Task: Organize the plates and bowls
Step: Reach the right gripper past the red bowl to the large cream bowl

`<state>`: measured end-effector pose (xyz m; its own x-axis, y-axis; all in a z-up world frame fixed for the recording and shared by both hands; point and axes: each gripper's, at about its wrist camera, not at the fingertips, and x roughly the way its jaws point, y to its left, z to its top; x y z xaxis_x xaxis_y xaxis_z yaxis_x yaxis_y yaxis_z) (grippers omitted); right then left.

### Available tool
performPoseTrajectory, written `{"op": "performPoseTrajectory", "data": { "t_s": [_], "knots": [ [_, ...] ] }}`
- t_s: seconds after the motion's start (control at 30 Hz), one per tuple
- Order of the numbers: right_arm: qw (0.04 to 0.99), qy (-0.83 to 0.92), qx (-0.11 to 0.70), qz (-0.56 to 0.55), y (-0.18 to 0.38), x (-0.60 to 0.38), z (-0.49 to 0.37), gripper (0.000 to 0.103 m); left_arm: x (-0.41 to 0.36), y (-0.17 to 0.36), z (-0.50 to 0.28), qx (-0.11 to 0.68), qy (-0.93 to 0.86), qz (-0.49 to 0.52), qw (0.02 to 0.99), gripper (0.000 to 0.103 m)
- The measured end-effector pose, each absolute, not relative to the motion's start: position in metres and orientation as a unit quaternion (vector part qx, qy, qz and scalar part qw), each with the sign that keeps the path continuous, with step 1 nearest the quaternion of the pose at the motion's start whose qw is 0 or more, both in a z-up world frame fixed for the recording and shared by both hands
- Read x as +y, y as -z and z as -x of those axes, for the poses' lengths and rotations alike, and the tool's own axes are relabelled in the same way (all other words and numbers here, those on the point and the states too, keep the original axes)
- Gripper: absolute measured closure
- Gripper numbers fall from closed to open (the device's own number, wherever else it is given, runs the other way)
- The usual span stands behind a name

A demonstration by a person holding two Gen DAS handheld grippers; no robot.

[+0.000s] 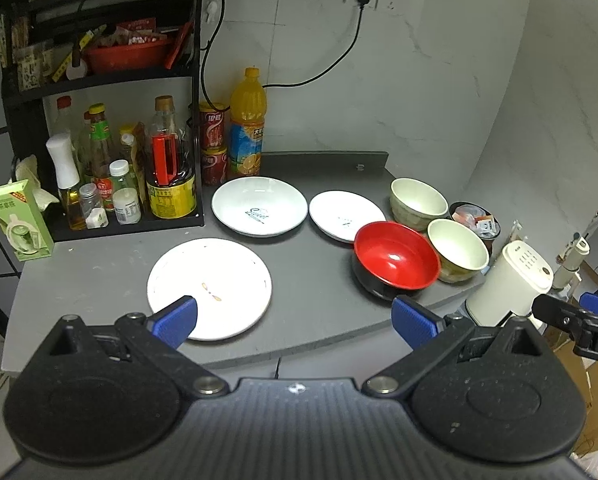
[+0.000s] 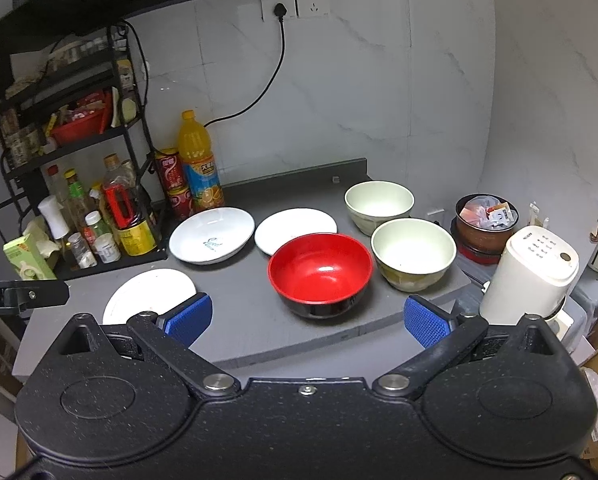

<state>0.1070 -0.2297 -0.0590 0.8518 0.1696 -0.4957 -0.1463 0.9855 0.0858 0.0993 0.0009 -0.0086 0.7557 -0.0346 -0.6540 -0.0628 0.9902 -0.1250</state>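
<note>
Nearest the camera, the left claw point(image 1: 293, 322) is hovering with its blue pads wide apart and nothing between them, low in the left wrist frame, just short of the flat white plate point(image 1: 209, 288) at lower center-left. The right claw point(image 2: 305, 320) is likewise spread apart and empty, low in the right wrist frame, facing the red bowl point(image 2: 319, 272) at center.

The flat white plate is lying close to the front edge of the grey tabletop point(image 1: 319, 300), so a pad pushing on its rim instead of pinching it could be sliding it toward that edge. The red bowl is sitting just beside the nearer cream bowl point(image 2: 413, 254); a wide approach may be knocking the two together, or clipping the white kettle point(image 2: 529, 276) standing at the right edge of the frame.

Farther back, the deep white dish with lettering point(image 1: 259, 206) and the smaller white plate point(image 1: 346, 216) are lying side by side, with the far cream bowl point(image 1: 418, 202) to their right. Behind the dish, the orange juice bottle point(image 1: 247, 124) and stacked red cans point(image 1: 213, 142) are standing tall and tippable, should a lifted plate be swinging past them.
</note>
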Motion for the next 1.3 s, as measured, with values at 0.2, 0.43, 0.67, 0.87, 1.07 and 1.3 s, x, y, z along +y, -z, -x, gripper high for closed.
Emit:
{"op": "performPoseTrajectory", "data": {
  "t_s": [0.2, 0.43, 0.67, 0.87, 1.07, 1.3],
  "knots": [
    [0.962, -0.068, 0.263, -0.029, 0.060, -0.221, -0.143, 0.000, 0.015, 0.014, -0.143, 0.356, -0.009, 0.072, 0.932, 0.001],
    [0.962, -0.049, 0.267, -0.044, 0.063, -0.212, -0.180, 0.000, 0.028, 0.019, -0.191, 0.361, 0.005, 0.067, 0.930, 0.001],
    [0.961, -0.013, 0.269, -0.062, 0.066, -0.210, -0.202, 0.000, 0.038, 0.023, -0.231, 0.366, 0.025, 0.064, 0.928, 0.001],
    [0.959, 0.007, 0.274, -0.075, 0.071, -0.212, -0.215, 0.000, 0.043, 0.028, -0.258, 0.378, 0.036, 0.060, 0.923, 0.001],
    [0.956, 0.026, 0.280, -0.085, 0.076, -0.223, -0.226, 0.000, 0.039, 0.033, -0.276, 0.386, 0.053, 0.062, 0.919, 0.002],
    [0.953, 0.041, 0.283, -0.096, 0.084, -0.244, -0.240, 0.000, 0.021, 0.038, -0.295, 0.391, 0.076, 0.065, 0.915, 0.003]
  ]
}}
